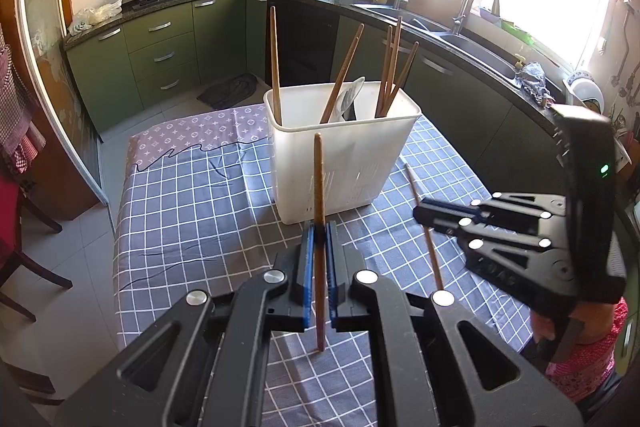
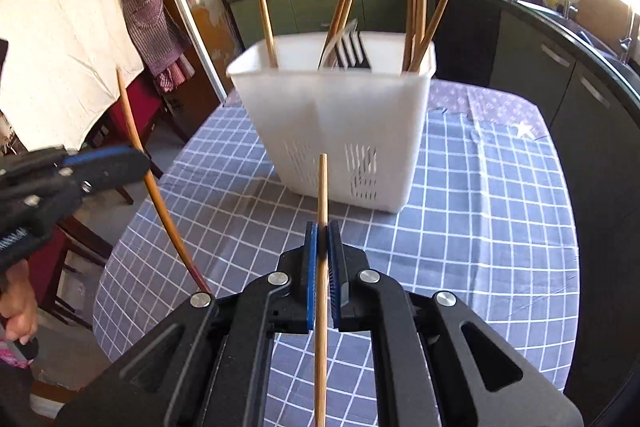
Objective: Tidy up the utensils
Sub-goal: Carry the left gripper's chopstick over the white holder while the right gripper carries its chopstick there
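White slotted plastic utensil caddy (image 1: 340, 155) stands upright on the blue-and-white checked tablecloth (image 1: 192, 211), already holding several brown wooden chopsticks (image 1: 390, 67) and a pale flat utensil leaning inside it. Left gripper (image 1: 319, 239), on the near side of the caddy, is clamped on a dark brown wooden chopstick (image 1: 319, 187), held nearly upright, lower tip above the cloth. Right gripper (image 2: 322, 243), also short of the caddy and off to its right, is clamped on a lighter bamboo chopstick (image 2: 322, 195), likewise upright. Both sticks remain outside the caddy. Risks, as judged: each stick is pinched at one narrow point, so it could pivot or slip; a lowered tip could catch the caddy rim or strike sticks inside, tipping the light caddy; the two grippers could collide at the opening.
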